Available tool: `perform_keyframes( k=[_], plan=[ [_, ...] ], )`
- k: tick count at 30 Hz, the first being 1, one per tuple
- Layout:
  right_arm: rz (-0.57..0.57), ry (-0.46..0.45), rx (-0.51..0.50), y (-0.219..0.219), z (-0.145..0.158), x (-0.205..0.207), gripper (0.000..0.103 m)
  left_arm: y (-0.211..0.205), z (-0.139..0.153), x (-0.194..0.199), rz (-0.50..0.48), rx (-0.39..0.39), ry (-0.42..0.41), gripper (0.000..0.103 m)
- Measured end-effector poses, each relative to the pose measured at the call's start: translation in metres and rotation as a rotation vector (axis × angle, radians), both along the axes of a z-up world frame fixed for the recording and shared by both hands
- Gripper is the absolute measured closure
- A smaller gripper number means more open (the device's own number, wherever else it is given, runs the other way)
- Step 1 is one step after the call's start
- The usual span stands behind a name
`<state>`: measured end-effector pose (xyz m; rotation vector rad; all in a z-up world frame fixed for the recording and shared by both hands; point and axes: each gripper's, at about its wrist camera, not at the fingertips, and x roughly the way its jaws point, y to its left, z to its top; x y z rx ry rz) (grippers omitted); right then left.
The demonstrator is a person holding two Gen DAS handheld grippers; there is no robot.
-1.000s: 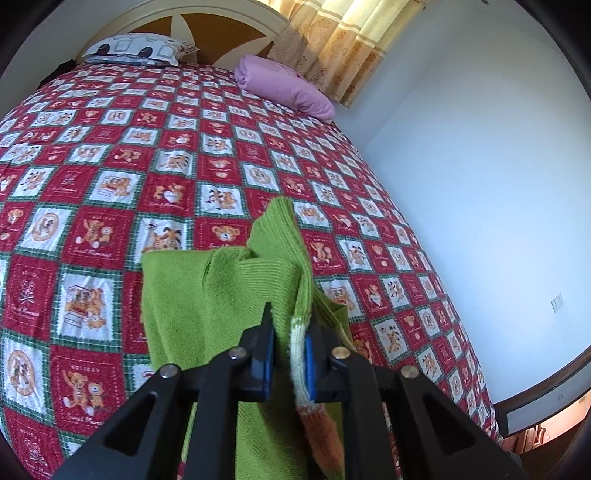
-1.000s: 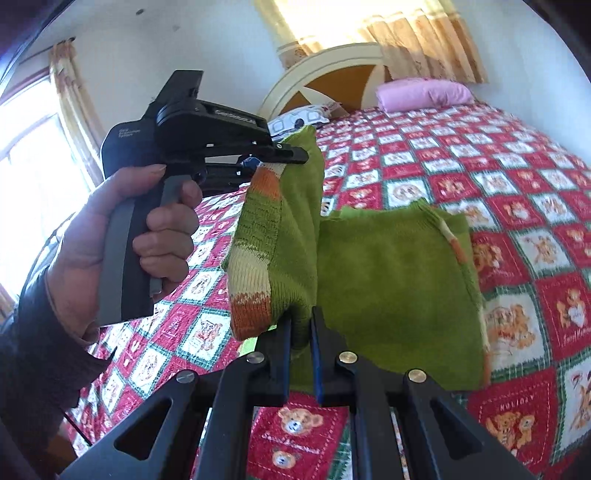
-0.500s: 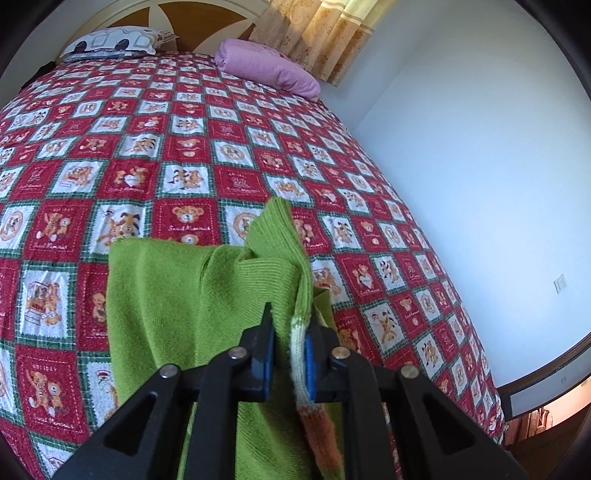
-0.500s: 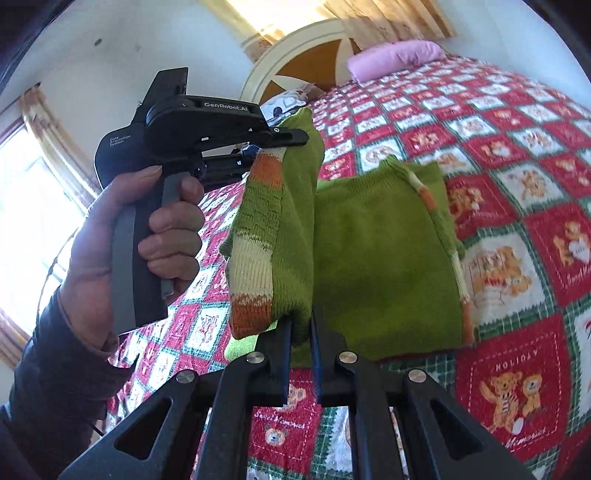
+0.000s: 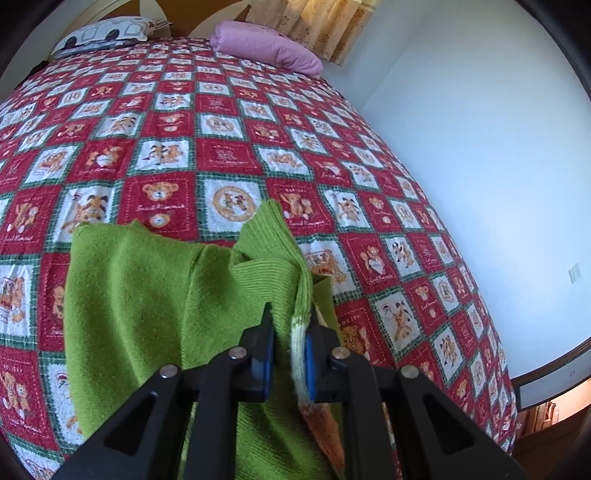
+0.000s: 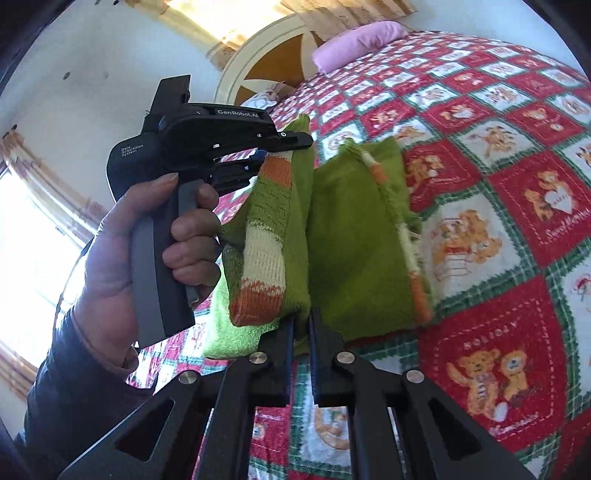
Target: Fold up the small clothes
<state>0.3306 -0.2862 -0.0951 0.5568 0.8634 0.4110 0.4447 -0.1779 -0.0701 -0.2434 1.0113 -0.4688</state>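
A small green knit sweater (image 5: pixel 147 295) with orange and cream striped cuffs lies partly on the bedspread (image 5: pixel 221 129), its near part lifted. My left gripper (image 5: pixel 290 325) is shut on a bunched fold with a cream cuff edge between its blue pads. In the right wrist view the sweater (image 6: pixel 351 240) hangs folded. My right gripper (image 6: pixel 303 321) pinches its lower edge, jaws closing tighter on the cloth. The left gripper (image 6: pixel 284 147), held by a person's hand (image 6: pixel 147 240), grips the striped sleeve higher up on the left.
The red and white teddy-bear bedspread (image 6: pixel 517 332) covers a wide bed. A pink pillow (image 5: pixel 266 48) and a patterned pillow (image 5: pixel 107 31) lie at the headboard (image 6: pixel 273 55). A white wall (image 5: pixel 480 147) runs along the bed's right edge.
Both grippers have sunk toward the bed with the sweater in them. The green body now spreads lower and wider over the bedspread. The right gripper has rolled, tilting its view.
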Motion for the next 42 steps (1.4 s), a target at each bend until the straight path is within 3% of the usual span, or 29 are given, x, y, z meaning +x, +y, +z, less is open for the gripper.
perform_keyframes(
  k=[4, 6, 8, 9, 11, 13, 15, 16, 18, 19, 20, 22, 23, 24, 25, 27, 30, 32, 35, 37, 40, 42],
  plan=[
    [-0.043, 0.026, 0.018, -0.014, -0.009, -0.001, 0.099, -0.014, -0.009, 0.003, -0.008, 0.031, 0.001, 0.085],
    [-0.071, 0.036, 0.011, -0.021, -0.014, -0.004, 0.101, -0.015, -0.015, 0.003, -0.014, 0.015, 0.031, 0.078],
    [-0.13, 0.04, -0.022, -0.034, -0.018, -0.008, 0.101, -0.012, -0.009, -0.005, -0.024, -0.014, 0.001, 0.076],
    [-0.148, 0.042, -0.004, -0.041, -0.02, -0.011, 0.101, -0.01, -0.005, -0.009, -0.023, -0.011, -0.024, 0.072],
    [-0.187, 0.034, -0.005, -0.051, -0.017, -0.017, 0.1, 0.0, 0.008, -0.025, -0.028, 0.0, -0.099, 0.045],
    [-0.239, -0.017, -0.091, -0.052, -0.001, -0.024, 0.086, 0.013, 0.019, -0.046, -0.025, 0.023, -0.186, 0.035],
    [-0.255, -0.095, -0.098, -0.048, 0.02, -0.03, 0.036, 0.027, 0.023, -0.064, -0.028, 0.062, -0.252, 0.035],
    [-0.256, -0.126, -0.099, -0.045, 0.027, -0.031, 0.031, 0.035, 0.024, -0.075, -0.017, 0.083, -0.283, 0.035],
    [-0.203, -0.2, -0.145, -0.024, 0.045, -0.025, 0.031, 0.051, 0.025, -0.09, 0.014, 0.118, -0.333, 0.034],
    [-0.146, -0.217, -0.167, -0.01, 0.052, -0.017, 0.031, 0.059, 0.023, -0.097, 0.028, 0.134, -0.355, 0.027],
    [-0.1, -0.219, -0.171, 0.0, 0.054, -0.008, 0.031, 0.069, 0.02, -0.106, 0.065, 0.164, -0.378, 0.021],
    [-0.02, -0.182, -0.178, 0.018, 0.05, 0.017, 0.032, 0.081, 0.009, -0.115, 0.114, 0.208, -0.392, 0.02],
    [-0.002, -0.145, -0.198, 0.026, 0.043, 0.032, 0.048, 0.083, 0.002, -0.115, 0.121, 0.232, -0.378, 0.02],
    [0.011, -0.108, -0.201, 0.029, 0.037, 0.041, 0.091, 0.085, -0.004, -0.115, 0.129, 0.25, -0.36, 0.02],
    [0.049, -0.028, -0.178, 0.03, 0.024, 0.055, 0.097, 0.088, -0.009, -0.115, 0.135, 0.256, -0.343, 0.02],
    [-0.001, -0.008, -0.178, 0.02, 0.019, 0.058, 0.099, 0.092, -0.023, -0.112, 0.144, 0.26, -0.298, 0.02],
    [-0.064, -0.078, -0.206, -0.006, 0.036, 0.038, 0.099, 0.098, -0.037, -0.113, 0.143, 0.244, -0.254, 0.02],
    [-0.058, -0.066, -0.234, -0.011, 0.034, 0.03, 0.099, 0.1, -0.039, -0.122, 0.126, 0.21, -0.257, 0.014],
    [0.004, 0.029, -0.343, -0.003, 0.004, 0.042, 0.098, 0.092, -0.046, -0.128, 0.102, 0.22, -0.275, 0.008],
    [0.016, 0.023, -0.324, -0.004, -0.003, 0.041, 0.097, 0.092, -0.053, -0.127, 0.102, 0.217, -0.255, 0.007],
    [-0.014, -0.017, -0.244, -0.015, 0.014, 0.045, 0.086, 0.105, -0.06, -0.128, 0.116, 0.149, -0.226, 0.004],
    [-0.06, -0.062, -0.247, -0.018, 0.03, 0.058, 0.077, 0.109, -0.063, -0.131, 0.118, 0.119, -0.223, 0.003]
  ],
)
